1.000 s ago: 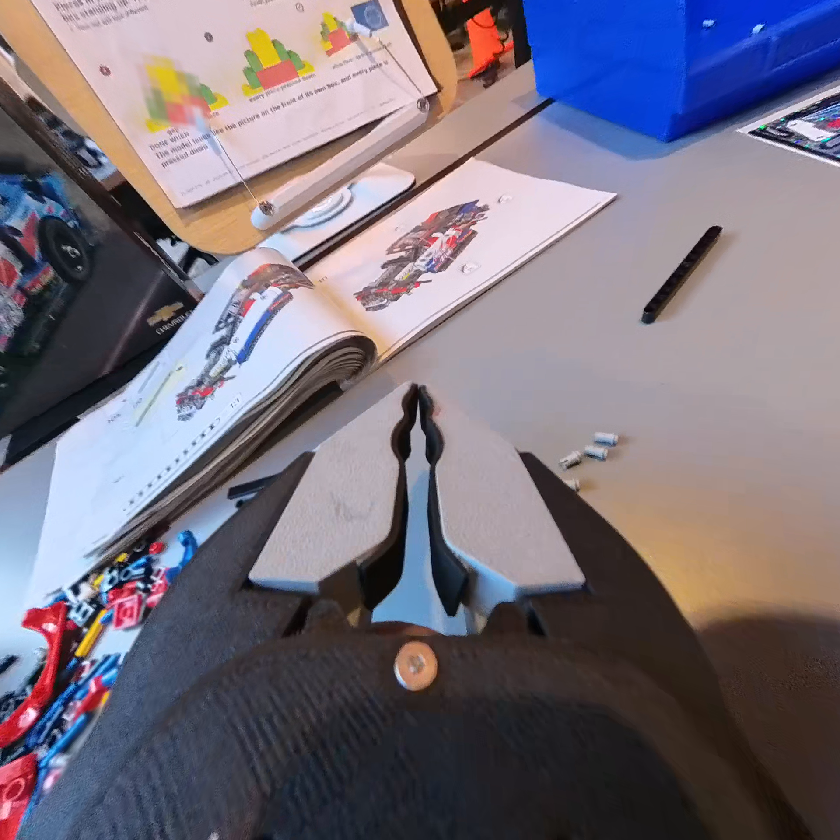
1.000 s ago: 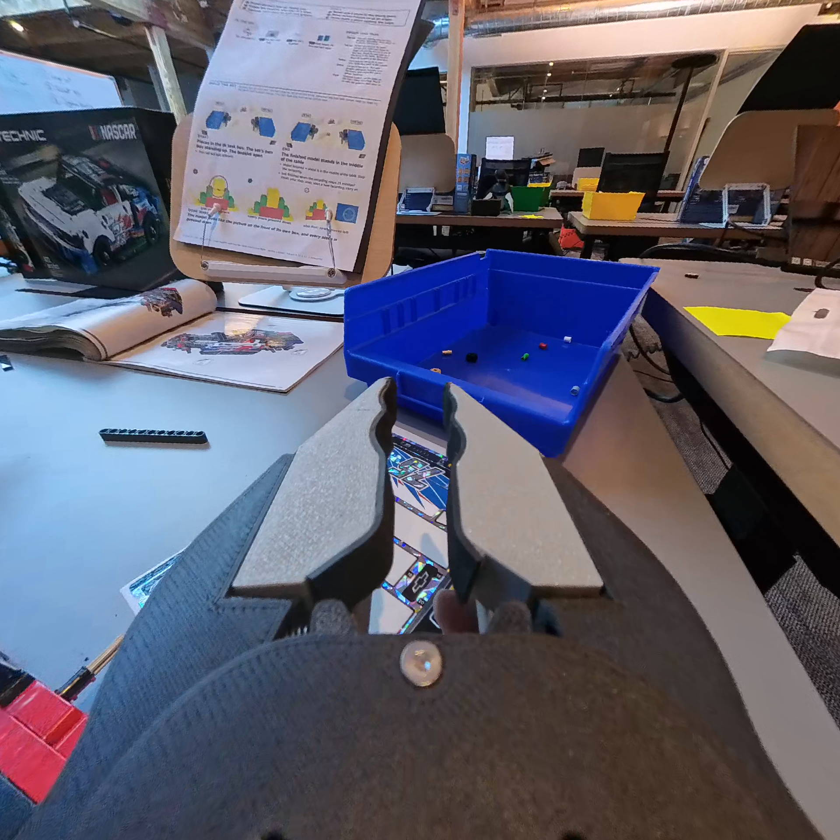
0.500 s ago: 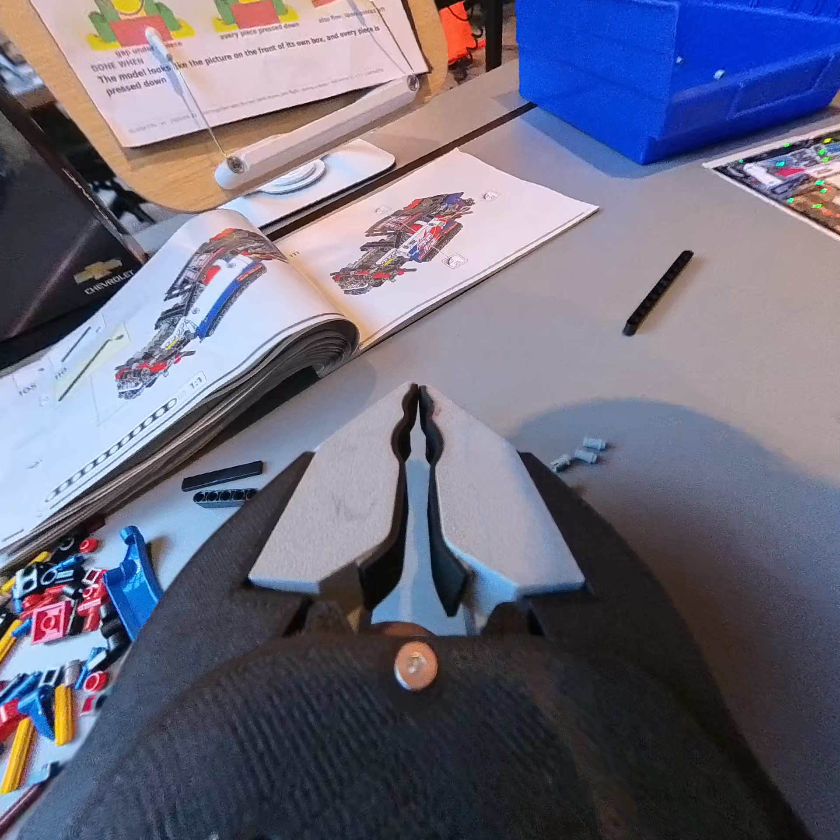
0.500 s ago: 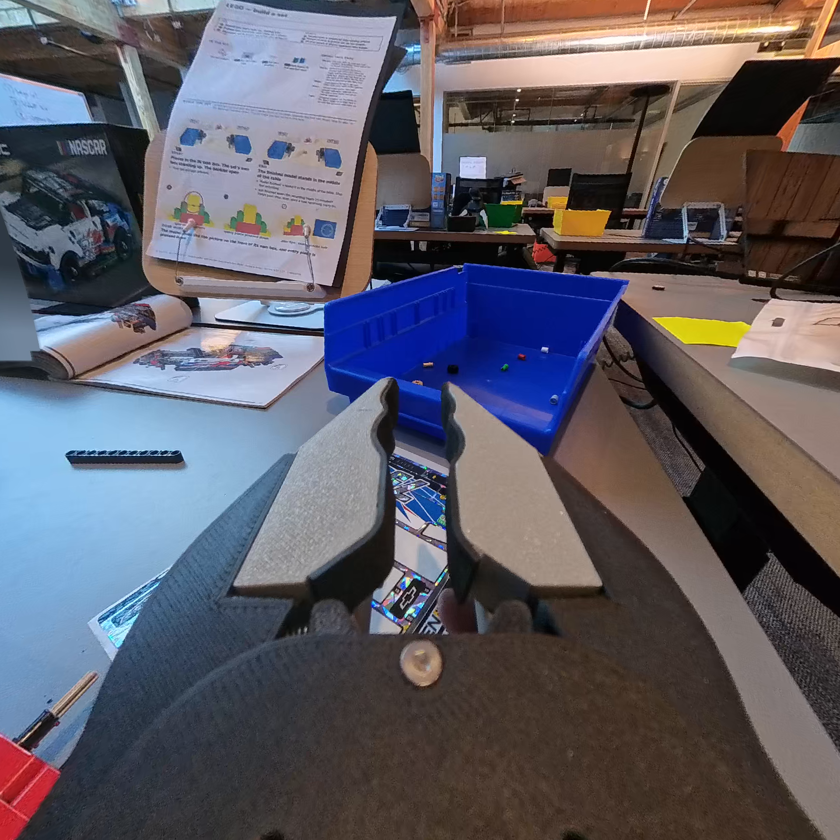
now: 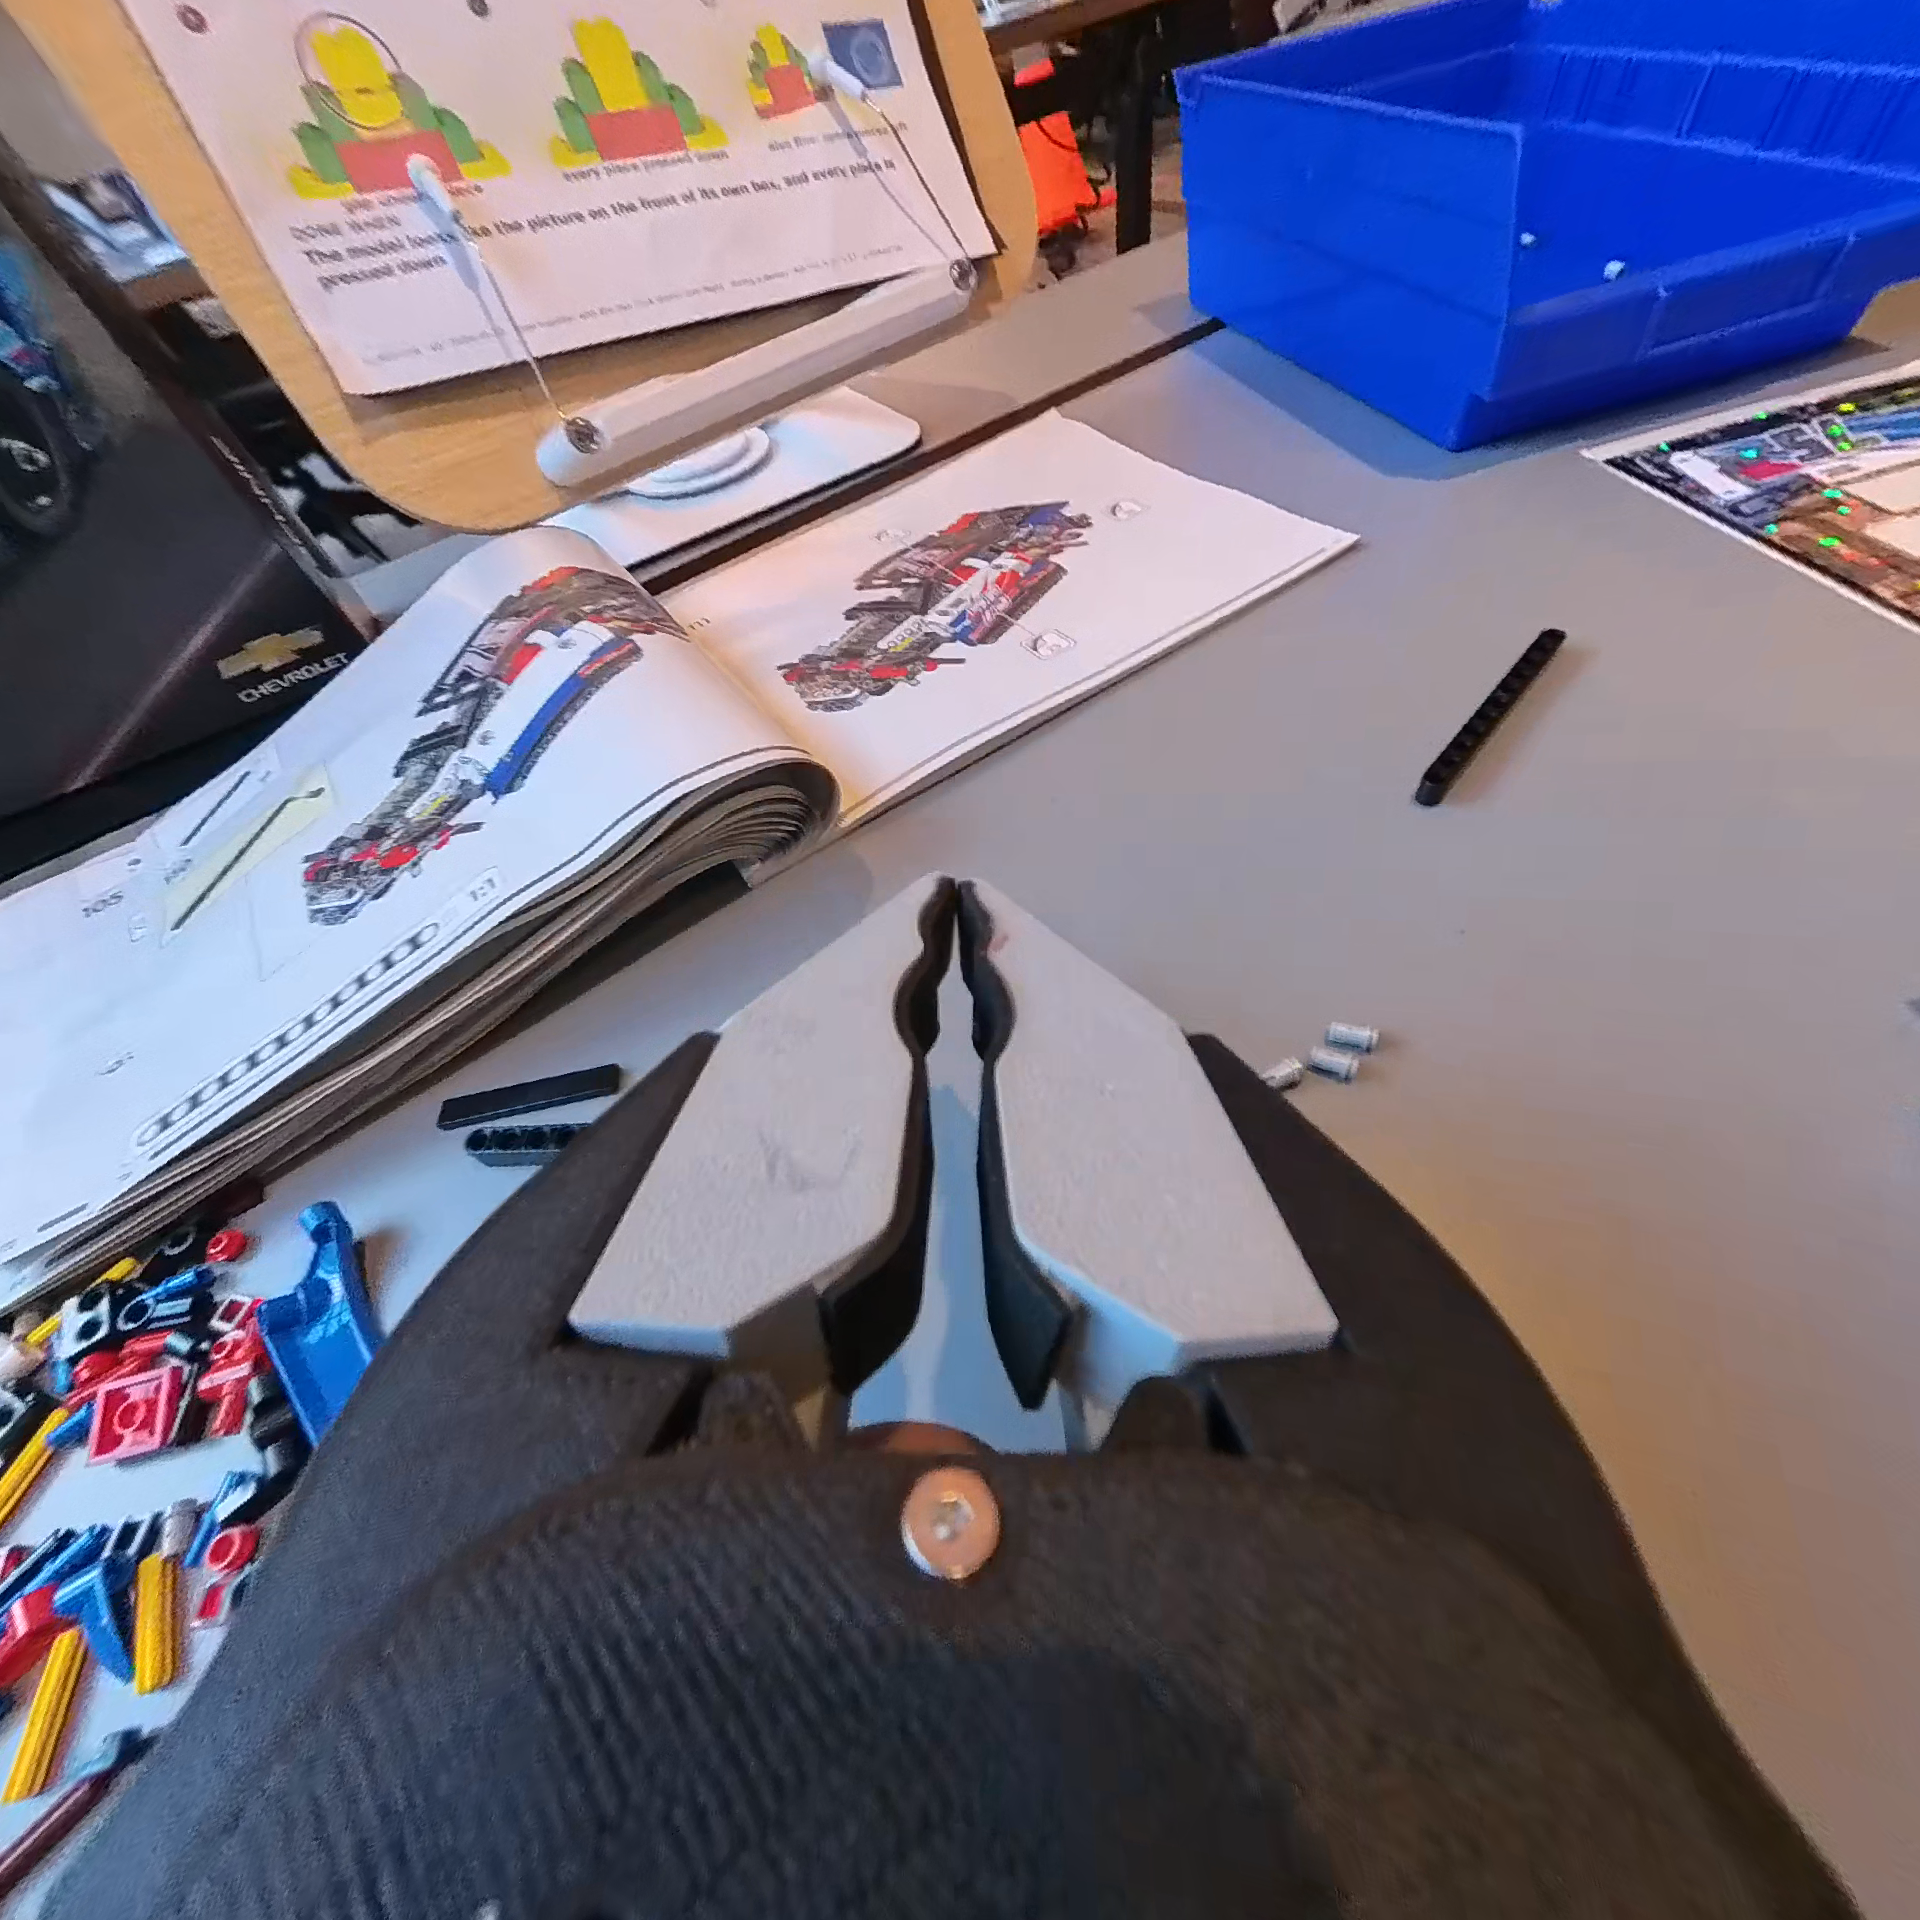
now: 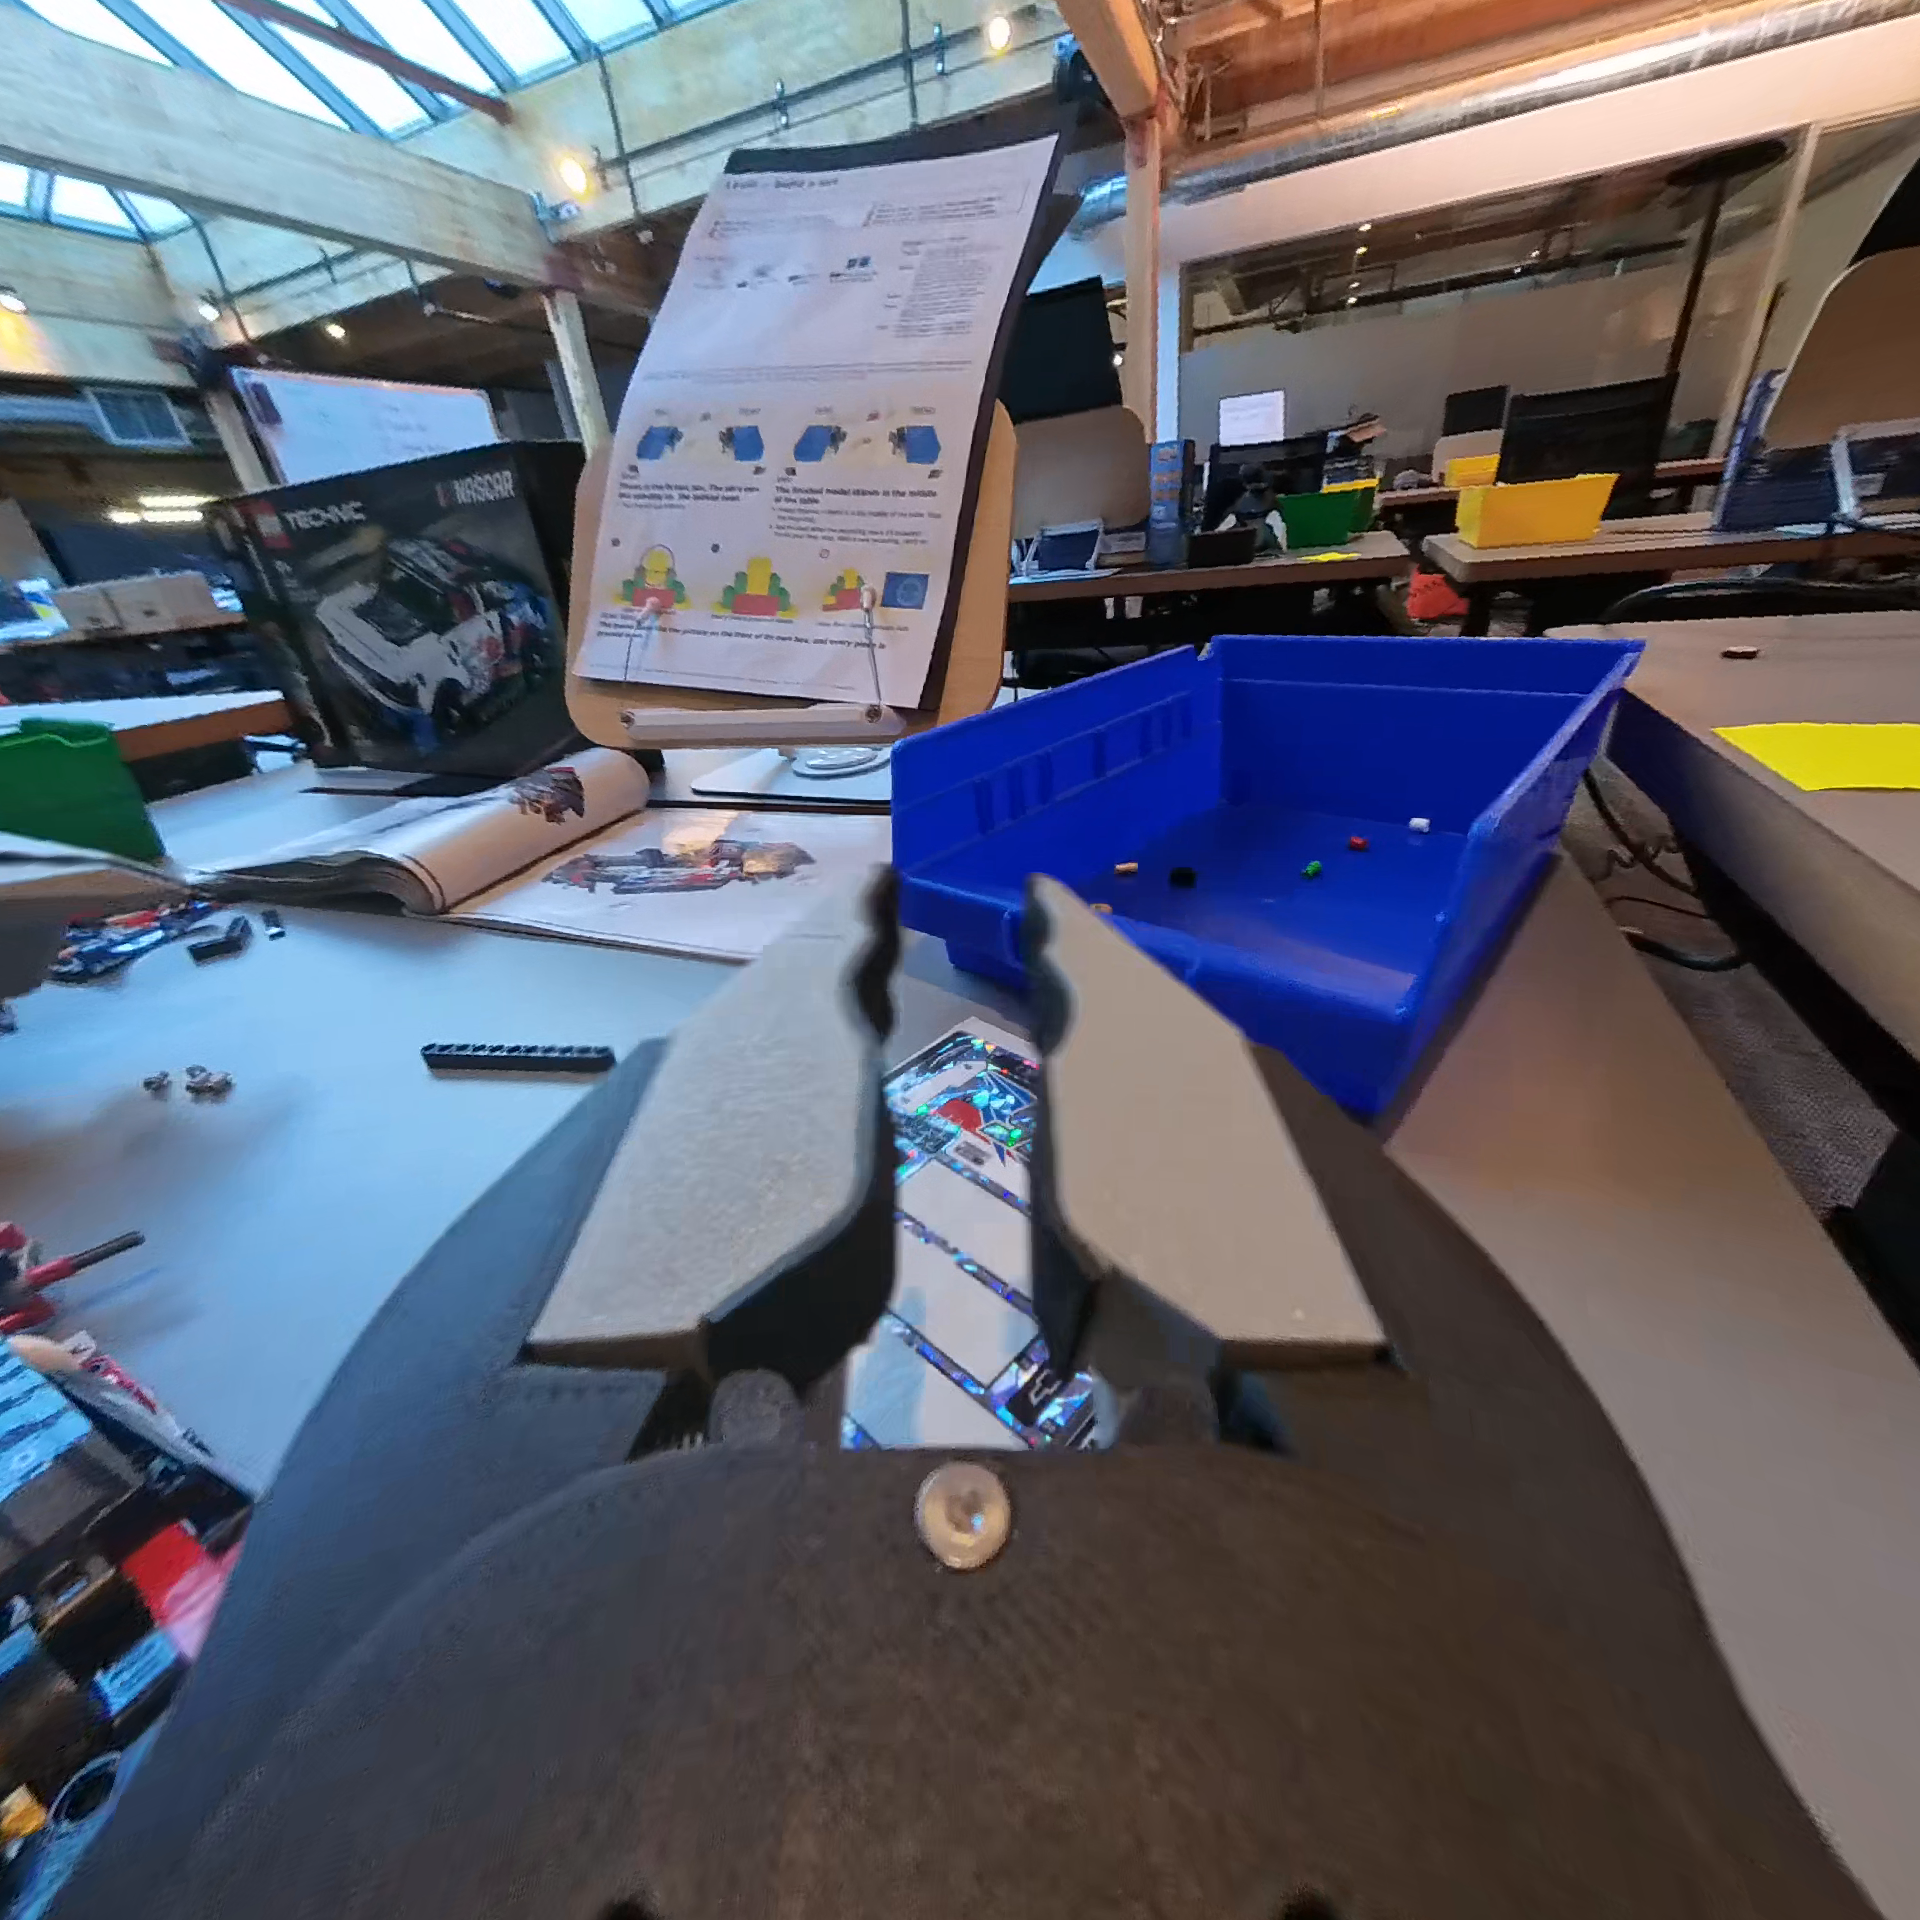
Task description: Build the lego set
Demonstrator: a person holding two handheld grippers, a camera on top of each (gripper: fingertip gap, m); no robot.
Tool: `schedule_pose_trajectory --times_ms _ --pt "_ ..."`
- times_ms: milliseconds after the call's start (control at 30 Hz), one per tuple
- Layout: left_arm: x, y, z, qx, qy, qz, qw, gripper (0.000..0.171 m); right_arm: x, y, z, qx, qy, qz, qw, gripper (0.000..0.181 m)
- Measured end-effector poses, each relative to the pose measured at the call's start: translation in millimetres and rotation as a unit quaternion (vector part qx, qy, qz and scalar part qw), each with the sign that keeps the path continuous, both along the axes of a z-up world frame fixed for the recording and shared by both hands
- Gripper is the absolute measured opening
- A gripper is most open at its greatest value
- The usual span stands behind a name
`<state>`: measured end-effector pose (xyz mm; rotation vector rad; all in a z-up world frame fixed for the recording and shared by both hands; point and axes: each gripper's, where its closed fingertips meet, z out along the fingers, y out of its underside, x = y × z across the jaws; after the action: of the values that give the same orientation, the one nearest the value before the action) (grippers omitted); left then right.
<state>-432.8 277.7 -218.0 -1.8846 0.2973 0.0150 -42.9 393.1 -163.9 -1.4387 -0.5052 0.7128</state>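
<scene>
My left gripper (image 5: 956, 896) is shut and empty, held above the grey table just in front of the open instruction booklet (image 5: 582, 748). A long black beam (image 5: 1491, 717) lies to its right, and three small grey pins (image 5: 1325, 1055) lie nearer. Two short black beams (image 5: 525, 1112) lie beside the booklet. Loose red, blue and yellow pieces (image 5: 145, 1423) are piled at the lower left. My right gripper (image 6: 958, 904) is open and empty above the sticker sheet (image 6: 961, 1122). The long black beam (image 6: 517, 1057) and the pins (image 6: 192, 1081) lie to its left.
A blue bin (image 6: 1299, 831) with a few tiny pieces stands ahead of the right gripper, also in the left wrist view (image 5: 1558, 208). A wooden stand with a printed sheet (image 6: 821, 468), the set's box (image 6: 416, 603) and a green bin (image 6: 62, 784) stand behind. Across from one pair of fingers to the other is roughly 40 cm.
My right gripper has opened wider and its view has swung left and up. My left gripper stayed shut and shifted a little over the table.
</scene>
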Motion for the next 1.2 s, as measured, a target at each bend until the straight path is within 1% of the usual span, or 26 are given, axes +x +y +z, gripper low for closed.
schedule_pose_trajectory --times_ms 33,67,167,367,467,600,733,867,967,1100,1200 --pt "-1.1 -1.1 2.3 0.008 0.0 0.004 1.0 0.0 0.0 -1.7 -0.2 0.004 -0.005 0.003 1.0 0.004" --pt "-0.8 -2.6 4.6 0.017 0.002 0.004 1.0 0.0 0.7 -3.0 1.1 0.014 -0.011 0.001 1.0 0.0" --pt "1.1 -7.3 7.5 0.031 0.02 0.004 0.999 0.0 -2.6 -8.7 -0.3 0.041 -0.051 0.001 0.998 0.0" --pt "1.0 -11.8 1.3 0.021 0.084 0.033 0.996 0.0 -26.5 -29.2 -11.5 0.052 -0.114 0.063 0.99 0.0" --pt "5.2 -14.6 1.2 0.026 0.109 0.035 0.993 0.0 -29.2 -33.6 -13.9 0.05 -0.121 0.073 0.989 0.0" --pt "8.9 -16.5 -1.0 0.022 0.125 0.037 0.991 0.0 -25.7 -29.4 -16.6 0.038 -0.123 0.062 0.99 0.0" --pt "13.0 -17.5 -2.1 0.021 0.132 0.031 0.991 0.0 -25.5 -26.4 -15.9 0.038 -0.118 0.053 0.991 0.0" --pt "17.5 -13.5 -4.6 0.016 0.131 0.011 0.991 0.0 -11.4 -11.6 -7.0 0.042 -0.075 0.01 0.996 0.0" --pt "17.1 -6.8 -9.9 0.0 0.134 0.001 0.991 0.0 -6.1 -5.2 -6.6 0.03 -0.056 0.006 0.998 0.0" --pt "16.7 -4.6 -9.8 -0.002 0.12 -0.006 0.993 0.0 -15.8 -7.5 -18.2 0.017 -0.104 0.023 0.994 0.0" --pt "14.9 -4.9 -6.6 0.003 0.097 -0.008 0.995 0.0 -21.5 -7.4 -25.1 0.024 -0.15 0.008 0.988 0.0"
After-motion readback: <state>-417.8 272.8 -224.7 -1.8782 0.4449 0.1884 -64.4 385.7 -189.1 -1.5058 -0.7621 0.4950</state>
